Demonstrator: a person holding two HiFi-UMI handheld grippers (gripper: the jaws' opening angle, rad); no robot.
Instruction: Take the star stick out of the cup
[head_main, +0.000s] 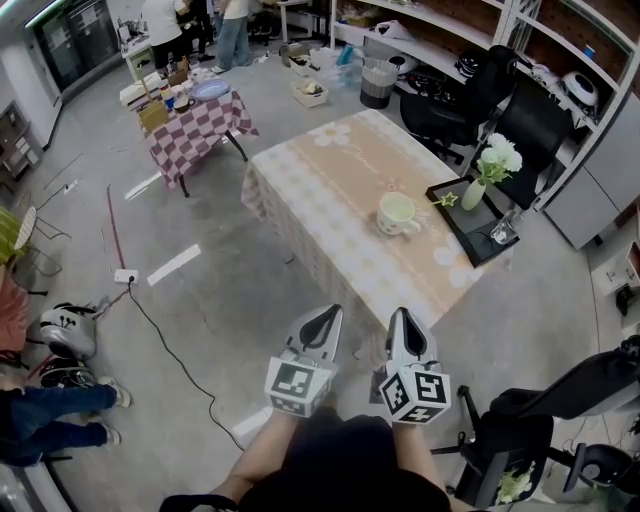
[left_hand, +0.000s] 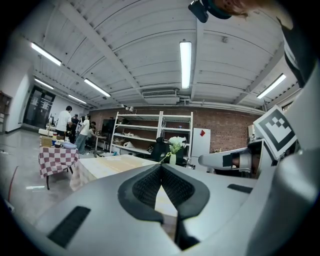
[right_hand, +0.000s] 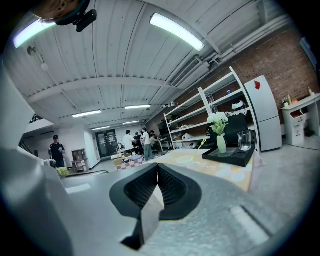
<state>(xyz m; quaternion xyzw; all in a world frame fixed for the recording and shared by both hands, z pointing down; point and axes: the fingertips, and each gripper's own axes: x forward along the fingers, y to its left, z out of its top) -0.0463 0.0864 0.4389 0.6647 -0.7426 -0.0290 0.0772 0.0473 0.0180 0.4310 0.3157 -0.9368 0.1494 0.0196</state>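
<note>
The left gripper (head_main: 322, 322) hovers off the worktop's (head_main: 340, 190) near corner, its fingers (left_hand: 147, 187) pressed together on nothing. Just beside it is the right gripper (head_main: 402, 322) (fingers (right_hand: 172, 187) likewise closed and empty). Well beyond both, near the worktop's right edge, stands the pale cup (head_main: 397, 214). The star stick (head_main: 446, 200) is in it, leaning right toward the black tray (head_main: 468, 232) at the right corner. The tray carries a vase (head_main: 474, 193) of white flowers and a glass (head_main: 503, 232).
</note>
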